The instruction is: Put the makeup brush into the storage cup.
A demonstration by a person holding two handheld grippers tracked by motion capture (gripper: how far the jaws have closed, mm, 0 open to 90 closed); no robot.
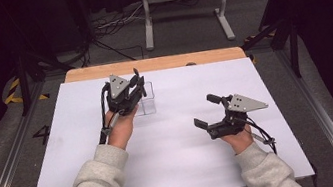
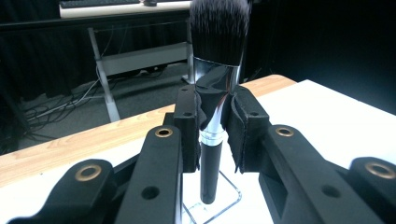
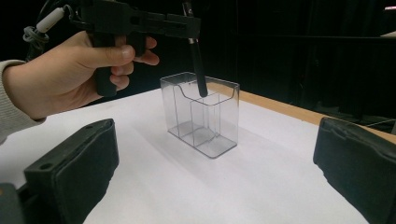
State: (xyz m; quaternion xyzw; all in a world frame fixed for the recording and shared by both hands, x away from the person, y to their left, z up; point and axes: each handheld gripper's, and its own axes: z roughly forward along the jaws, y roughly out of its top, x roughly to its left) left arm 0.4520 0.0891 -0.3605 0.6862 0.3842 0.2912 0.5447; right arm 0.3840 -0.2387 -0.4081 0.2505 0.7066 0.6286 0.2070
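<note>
A makeup brush [image 2: 211, 154] with black bristles, a chrome ferrule and a black handle stands upright, bristles up, with my left gripper [image 2: 215, 126] shut on its ferrule. In the high view the left gripper [image 1: 136, 85] is at the back left of the white sheet, right over a clear plastic holder [image 1: 148, 101]. In the right gripper view the brush handle [image 3: 198, 70] hangs down with its lower end at the open top of the clear holder [image 3: 201, 116], which has divided compartments. My right gripper [image 1: 206, 111] rests open at the right, jaws wide and nothing between them.
The white sheet [image 1: 172, 143] covers most of a wooden table [image 1: 159, 63], whose bare far edge shows behind it. Past the table stand a white metal frame [image 1: 186, 4] and loose cables on the floor. A person's hand [image 3: 70, 79] holds the left gripper.
</note>
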